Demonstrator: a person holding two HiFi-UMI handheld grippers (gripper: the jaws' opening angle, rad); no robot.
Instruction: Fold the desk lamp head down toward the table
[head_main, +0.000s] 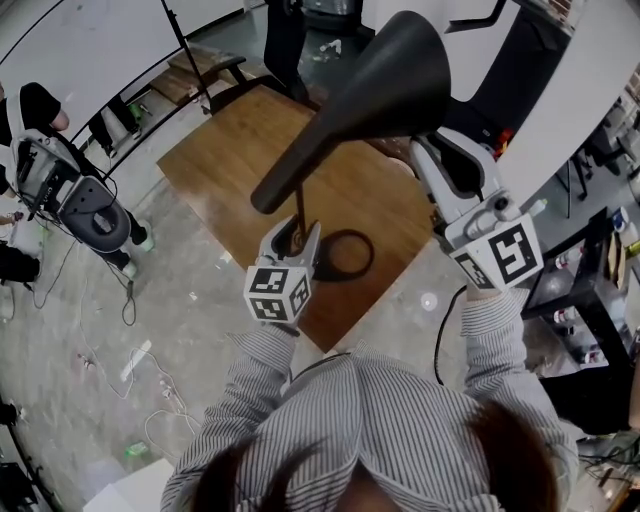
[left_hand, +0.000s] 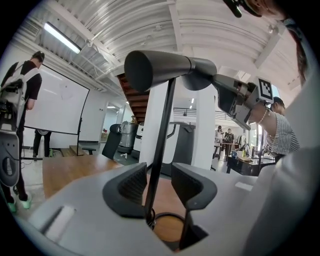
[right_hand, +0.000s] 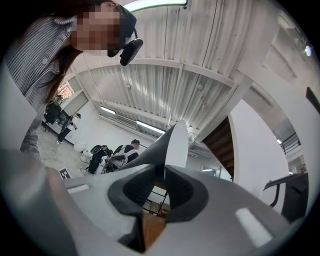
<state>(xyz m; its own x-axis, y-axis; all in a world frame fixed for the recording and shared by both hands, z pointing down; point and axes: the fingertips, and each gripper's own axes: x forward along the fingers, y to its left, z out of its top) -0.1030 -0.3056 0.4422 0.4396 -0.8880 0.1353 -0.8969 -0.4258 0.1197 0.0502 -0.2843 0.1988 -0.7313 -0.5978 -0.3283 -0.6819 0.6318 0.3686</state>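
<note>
The black desk lamp stands on the wooden table (head_main: 225, 150) in the upper middle of the head view. Its ring base (head_main: 347, 256) lies flat on the wood near the table's lower edge, and its thin stem (head_main: 301, 215) rises from there. The cone-shaped lamp head (head_main: 395, 75) sits high at the top centre, tilted, with its wide mouth toward the upper right and its narrow end toward the lower left. The left gripper (head_main: 297, 238), just below the centre, has its 2 jaws spread on either side of the stem. In the left gripper view the stem runs up between the pads close to the left one, with a clear gap to the right one, so nothing is clamped. The right gripper (head_main: 428, 148), at the right of the head view, reaches up to the lower rim of the lamp head. In the right gripper view its 2 pads are pinched together on that thin rim. The only print on show is the black-and-white square marker pattern on each gripper's cube: the left cube (head_main: 277, 295) below the centre and the right cube (head_main: 505, 255) at the right. No words or brand names can be read on either. Striped sleeves (head_main: 250, 385) fill the bottom of the head view.
</note>
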